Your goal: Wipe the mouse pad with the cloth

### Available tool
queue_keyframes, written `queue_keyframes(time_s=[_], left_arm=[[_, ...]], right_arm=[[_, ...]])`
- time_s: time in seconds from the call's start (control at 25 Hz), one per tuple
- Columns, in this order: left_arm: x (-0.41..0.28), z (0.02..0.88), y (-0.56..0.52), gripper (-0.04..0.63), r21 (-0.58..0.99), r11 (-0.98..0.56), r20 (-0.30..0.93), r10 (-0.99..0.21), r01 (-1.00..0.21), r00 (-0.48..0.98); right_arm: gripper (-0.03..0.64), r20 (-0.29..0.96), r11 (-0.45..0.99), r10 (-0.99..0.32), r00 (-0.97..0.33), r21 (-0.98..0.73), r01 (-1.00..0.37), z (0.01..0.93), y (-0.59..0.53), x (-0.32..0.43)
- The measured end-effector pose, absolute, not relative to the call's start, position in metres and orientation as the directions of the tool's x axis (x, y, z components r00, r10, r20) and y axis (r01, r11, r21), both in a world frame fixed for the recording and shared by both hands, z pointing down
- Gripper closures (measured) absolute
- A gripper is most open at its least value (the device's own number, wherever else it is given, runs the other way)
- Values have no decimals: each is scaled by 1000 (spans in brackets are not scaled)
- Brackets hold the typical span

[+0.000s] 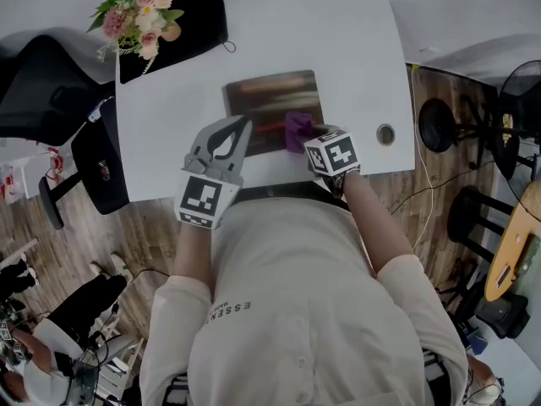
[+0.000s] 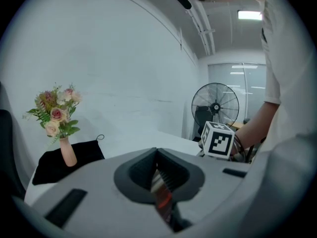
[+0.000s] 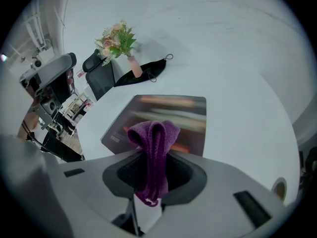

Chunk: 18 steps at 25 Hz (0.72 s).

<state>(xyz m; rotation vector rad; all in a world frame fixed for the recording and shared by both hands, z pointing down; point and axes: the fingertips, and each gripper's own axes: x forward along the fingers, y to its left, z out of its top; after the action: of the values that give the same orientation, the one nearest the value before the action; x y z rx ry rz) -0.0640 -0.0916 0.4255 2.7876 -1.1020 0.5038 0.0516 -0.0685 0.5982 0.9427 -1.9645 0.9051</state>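
At the bottom of the head view sits the person's cream shirt [image 1: 296, 311], with both forearms reaching up the frame. Just above it, left of centre, the left gripper [image 1: 243, 125] has its 2 jaws closed together, empty, the tips over the lower left part of the mouse pad [image 1: 270, 100]; whether they touch it cannot be told. Right of centre, the right gripper [image 1: 309, 135] is clamped on the purple cloth [image 1: 297, 129], whose folded loop bulges out past the jaws over the pad's lower right edge. The pad, dark with blurred reddish streaks, lies flat mid-frame on the white table [image 1: 355, 57]. At the upper left, a bunch of flowers [image 1: 135, 11] stands on a black cloth [image 1: 190, 19].
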Motion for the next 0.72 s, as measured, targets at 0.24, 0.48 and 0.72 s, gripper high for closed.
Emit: queue_keyframes(time_s=[0.24,0.48,0.72], left_arm=[[-47,428,-95,594,-24,-742,348,-635,-670,690],[-33,429,-101,594,-20,-744,350,-632,-668,692],[-22,429,-107,594,-23,-747,351,-629,-665,694]], right_arm=[[514,850,438,-313,-424,-267,-858,600,-71,83],[512,858,396,-322,-401,-263,-880,601,-72,116],[512,873,373,-324,-365,-237,-897,602,-73,141]])
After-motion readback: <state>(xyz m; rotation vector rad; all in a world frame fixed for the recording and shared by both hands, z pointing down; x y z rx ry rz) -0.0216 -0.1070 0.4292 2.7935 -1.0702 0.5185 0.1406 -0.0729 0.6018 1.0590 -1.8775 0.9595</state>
